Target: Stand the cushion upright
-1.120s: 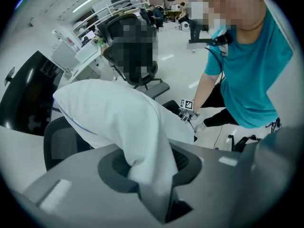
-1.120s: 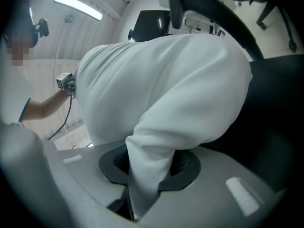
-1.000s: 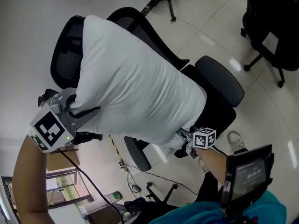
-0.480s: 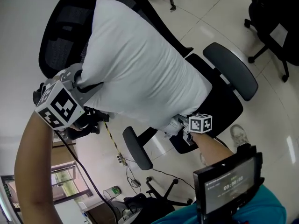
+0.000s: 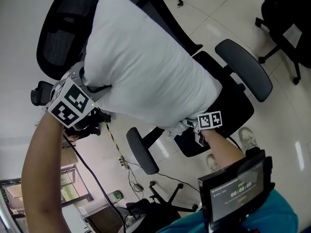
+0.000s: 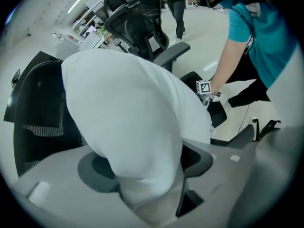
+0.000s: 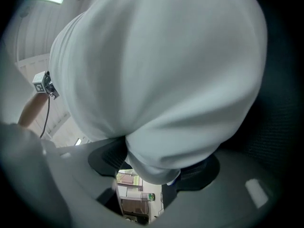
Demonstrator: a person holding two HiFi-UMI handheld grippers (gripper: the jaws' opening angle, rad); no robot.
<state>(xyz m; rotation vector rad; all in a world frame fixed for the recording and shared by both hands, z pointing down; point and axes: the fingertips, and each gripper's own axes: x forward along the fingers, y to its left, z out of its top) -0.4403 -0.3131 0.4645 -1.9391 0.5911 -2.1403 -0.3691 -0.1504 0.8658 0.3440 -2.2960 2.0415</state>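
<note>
Leaning against the mesh backrest (image 5: 60, 30) of a black office chair (image 5: 228, 108), the white cushion (image 5: 146, 67) fills the middle of the head view. Its top corner points toward 11 o'clock and its lower end lies over the seat toward 4 o'clock. It sits up on edge, tilted back rather than flat.

At the cushion's 9 o'clock edge, the left gripper (image 5: 95, 87) reaches in, marker cube facing the camera. Its jaws have just been opening. In the left gripper view they stand spread, with a thick fold of the white cover bulging between them and no pinch on it.

At the cushion's lower corner, toward 5 o'clock, sits the right gripper (image 5: 187, 126). Its jaws have also just been opening. In the right gripper view they stand apart, the rounded corner of the cushion hangs between the pads, and the room shows through the gap beneath it.

One armrest (image 5: 241, 68) of the chair lies at 2 o'clock from the cushion's lower end, and the other armrest (image 5: 141, 152) at 7 o'clock. A shoe (image 5: 247, 137) rests on the pale tiled floor (image 5: 214, 13) beside the seat. A small screen (image 5: 238, 191) hangs in front of the person's teal shirt (image 5: 272, 220) at 5 o'clock. A second office chair (image 5: 286, 18) stands at 1 o'clock, well apart.
</note>
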